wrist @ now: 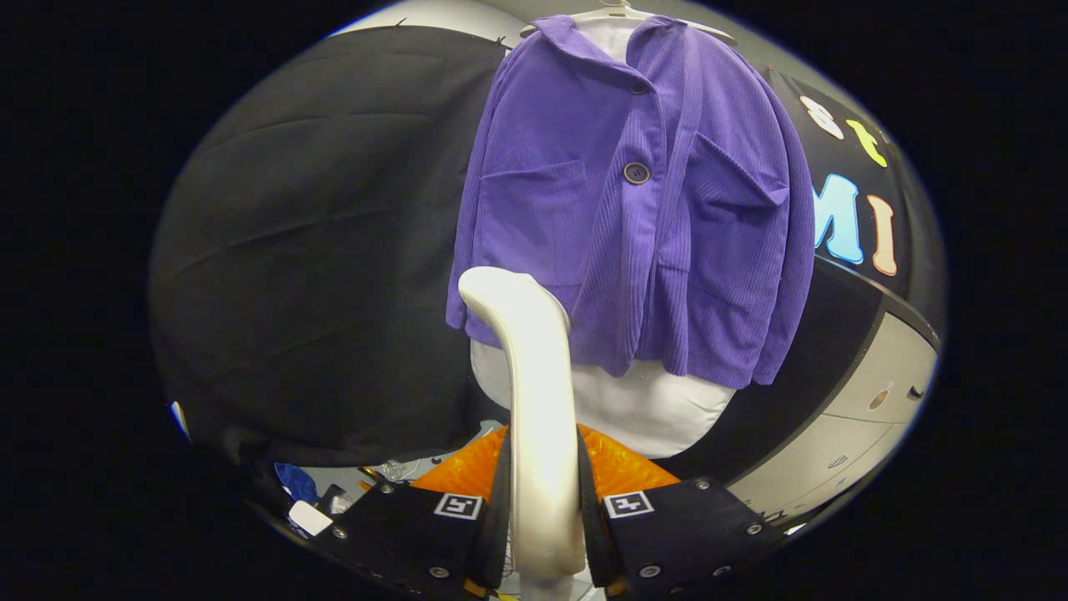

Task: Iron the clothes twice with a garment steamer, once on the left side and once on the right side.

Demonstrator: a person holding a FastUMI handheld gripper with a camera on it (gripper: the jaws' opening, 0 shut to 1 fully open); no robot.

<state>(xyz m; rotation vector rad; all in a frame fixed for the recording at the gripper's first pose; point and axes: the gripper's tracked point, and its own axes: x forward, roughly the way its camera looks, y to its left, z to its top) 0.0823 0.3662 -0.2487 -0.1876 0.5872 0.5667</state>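
Clearly the jaws of the gripper are clamped narrow on the pale handle of the garment steamer, one finger pressing each side, and the handle rises between them and curves forward at its top. Beyond it hangs the purple corduroy jacket on a white hanger, buttoned over a white garment that shows below its hem. The steamer's top overlaps the jacket's lower left edge in view; whether they touch I cannot tell. Black cloth wall spreads left of the jacket, a grey cabinet sits lower right
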